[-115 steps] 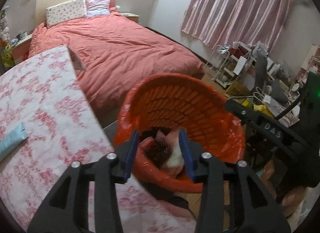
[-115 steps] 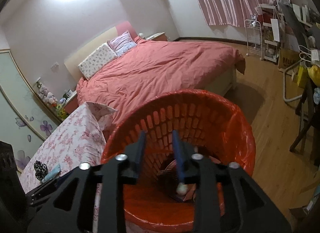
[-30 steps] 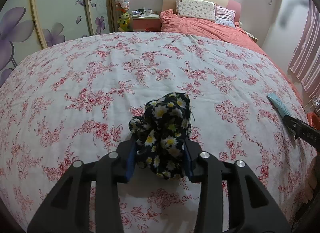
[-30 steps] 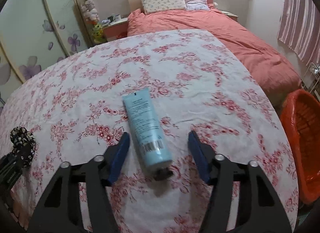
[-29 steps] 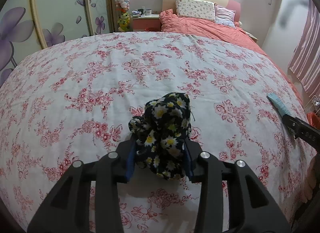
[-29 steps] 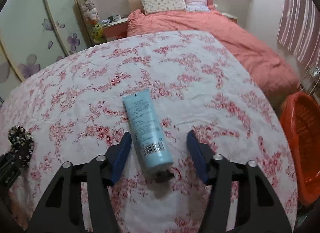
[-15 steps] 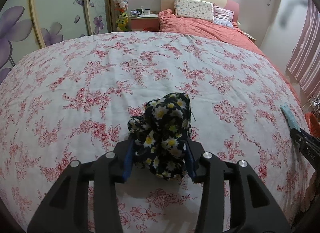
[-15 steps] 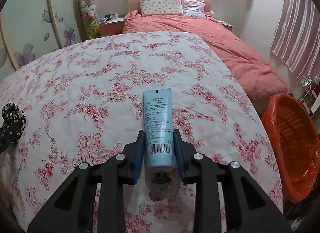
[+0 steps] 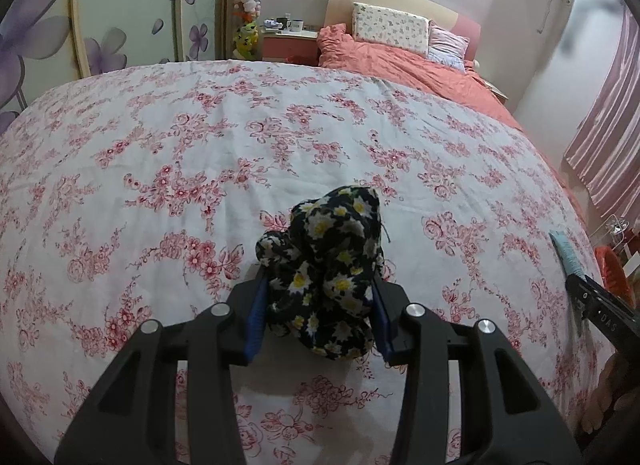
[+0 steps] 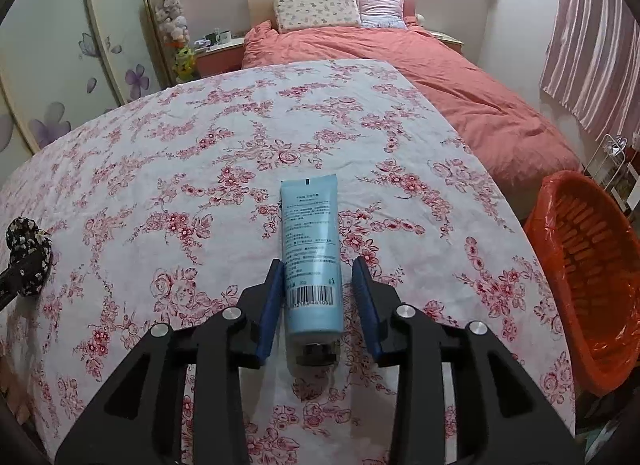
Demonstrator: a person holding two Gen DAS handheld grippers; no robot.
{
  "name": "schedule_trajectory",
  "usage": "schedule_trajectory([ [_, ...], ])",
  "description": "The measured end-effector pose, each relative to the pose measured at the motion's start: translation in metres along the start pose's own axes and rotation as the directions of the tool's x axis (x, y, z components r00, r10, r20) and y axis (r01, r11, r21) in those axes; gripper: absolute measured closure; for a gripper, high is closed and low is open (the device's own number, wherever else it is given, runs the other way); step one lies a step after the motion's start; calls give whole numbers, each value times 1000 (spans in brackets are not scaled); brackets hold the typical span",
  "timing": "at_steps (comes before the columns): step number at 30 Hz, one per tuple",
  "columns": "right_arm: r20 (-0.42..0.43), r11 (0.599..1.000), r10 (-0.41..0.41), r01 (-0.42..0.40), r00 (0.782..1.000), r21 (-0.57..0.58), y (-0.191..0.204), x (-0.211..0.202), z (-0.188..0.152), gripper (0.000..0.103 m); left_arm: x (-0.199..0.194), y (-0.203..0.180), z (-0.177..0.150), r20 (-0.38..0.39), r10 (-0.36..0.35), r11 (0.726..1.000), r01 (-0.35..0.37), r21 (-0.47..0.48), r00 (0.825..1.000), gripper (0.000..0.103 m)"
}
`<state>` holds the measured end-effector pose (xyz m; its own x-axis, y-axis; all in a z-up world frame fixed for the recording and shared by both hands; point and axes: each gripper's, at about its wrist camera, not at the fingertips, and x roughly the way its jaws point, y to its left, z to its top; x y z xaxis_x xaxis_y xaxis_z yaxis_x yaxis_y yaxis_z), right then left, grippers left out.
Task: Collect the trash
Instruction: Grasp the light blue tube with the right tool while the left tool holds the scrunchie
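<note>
cloth bundle (image 9: 326,273) on table (image 9: 160,145) left, tube (image 10: 312,249) right, basket (image 10: 592,265) beyond edge, bed (image 10: 440,77) behind

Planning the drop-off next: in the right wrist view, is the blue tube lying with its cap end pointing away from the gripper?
No: the blue tube lies on the floral cloth with its dark cap nearest the right gripper and its flat crimped end farthest.

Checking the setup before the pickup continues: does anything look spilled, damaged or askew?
Nothing stands out. The blue tube lies intact on the floral cloth, the daisy-print bundle sits beside no spill, and the orange basket stands upright.
</note>
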<state>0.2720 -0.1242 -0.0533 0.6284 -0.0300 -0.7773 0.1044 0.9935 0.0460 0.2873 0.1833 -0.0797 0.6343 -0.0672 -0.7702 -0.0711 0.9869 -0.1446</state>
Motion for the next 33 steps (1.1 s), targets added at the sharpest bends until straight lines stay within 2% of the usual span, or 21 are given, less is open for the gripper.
schedule_trajectory([
  [20, -1, 1000, 9, -9, 1000, 4, -2, 1, 0, 66, 0, -3, 0, -3, 10, 1000, -10, 11, 1000, 58],
  [26, 0, 999, 5, -5, 1000, -38, 7, 3, 3, 66, 1, -6, 0, -4, 27, 999, -27, 34, 1000, 58],
  [28, 1, 999, 18, -18, 1000, -49, 9, 3, 4, 74, 1, -7, -1, -2, 37, 999, -37, 40, 999, 67],
  [30, 1, 998, 31, -31, 1000, -51, 8, 2, 4, 74, -1, -8, -2, -1, 36, 998, -36, 44, 999, 77],
  [33, 7, 998, 57, -56, 998, -36, 2, -3, -1, 74, -4, -10, -5, 0, 18, 999, -18, 51, 1000, 82],
])
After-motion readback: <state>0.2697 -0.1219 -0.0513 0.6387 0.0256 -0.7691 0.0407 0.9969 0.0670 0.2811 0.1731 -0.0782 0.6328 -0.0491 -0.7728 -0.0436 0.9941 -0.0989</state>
